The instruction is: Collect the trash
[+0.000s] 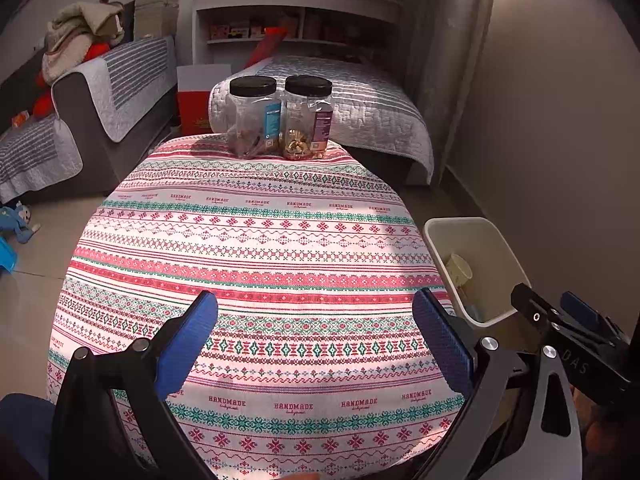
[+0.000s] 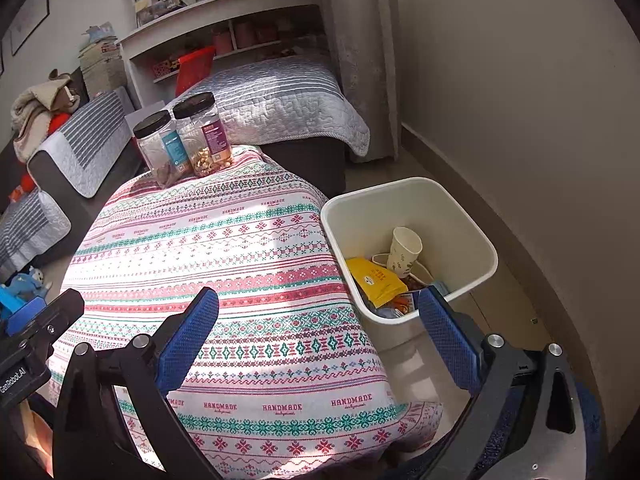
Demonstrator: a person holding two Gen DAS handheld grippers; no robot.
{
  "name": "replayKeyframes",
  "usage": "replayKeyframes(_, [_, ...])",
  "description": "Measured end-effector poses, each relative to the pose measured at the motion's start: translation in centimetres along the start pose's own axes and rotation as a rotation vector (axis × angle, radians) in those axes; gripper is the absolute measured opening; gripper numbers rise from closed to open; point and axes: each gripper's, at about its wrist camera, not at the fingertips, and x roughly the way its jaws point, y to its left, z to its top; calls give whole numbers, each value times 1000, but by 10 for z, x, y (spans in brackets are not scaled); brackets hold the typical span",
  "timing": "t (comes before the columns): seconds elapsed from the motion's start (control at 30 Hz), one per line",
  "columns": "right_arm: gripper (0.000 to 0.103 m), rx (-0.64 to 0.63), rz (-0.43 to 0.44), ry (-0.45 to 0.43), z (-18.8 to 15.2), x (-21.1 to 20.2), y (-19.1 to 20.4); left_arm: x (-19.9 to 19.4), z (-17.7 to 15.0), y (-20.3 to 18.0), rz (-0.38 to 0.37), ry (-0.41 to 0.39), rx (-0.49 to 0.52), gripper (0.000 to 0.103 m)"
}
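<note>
A white trash bin (image 2: 478, 236) stands on the floor right of the table; it also shows in the left wrist view (image 1: 508, 256). Inside lie a paper cup (image 2: 405, 251), a yellow wrapper (image 2: 376, 280) and other scraps. My left gripper (image 1: 316, 340) is open and empty above the near part of the patterned tablecloth (image 1: 256, 264). My right gripper (image 2: 320, 336) is open and empty above the table's right edge, with its right finger (image 2: 448, 336) in front of the bin's near rim. The right gripper's body shows at the right of the left wrist view (image 1: 568, 328).
Two clear jars with black lids (image 1: 253, 116) (image 1: 308, 116) stand at the table's far edge; they also show in the right wrist view (image 2: 160, 148) (image 2: 206, 136). Beyond are a bed (image 1: 344, 100), a sofa (image 1: 100, 96) and shelves (image 1: 296, 12). A wall (image 2: 520, 100) runs along the right.
</note>
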Motion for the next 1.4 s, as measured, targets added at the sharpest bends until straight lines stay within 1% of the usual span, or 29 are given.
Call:
replayKeyframes(0.33, [96, -67, -28, 6, -3, 5, 7, 11, -2, 1, -1, 32, -16, 95])
replayKeyframes(0.5, [96, -61, -33, 5, -2, 5, 3, 13, -3, -3, -20, 40, -11, 95])
replayKeyframes(1.4, [96, -65, -58, -2, -3, 6, 1, 14, -3, -4, -8, 35, -3, 95])
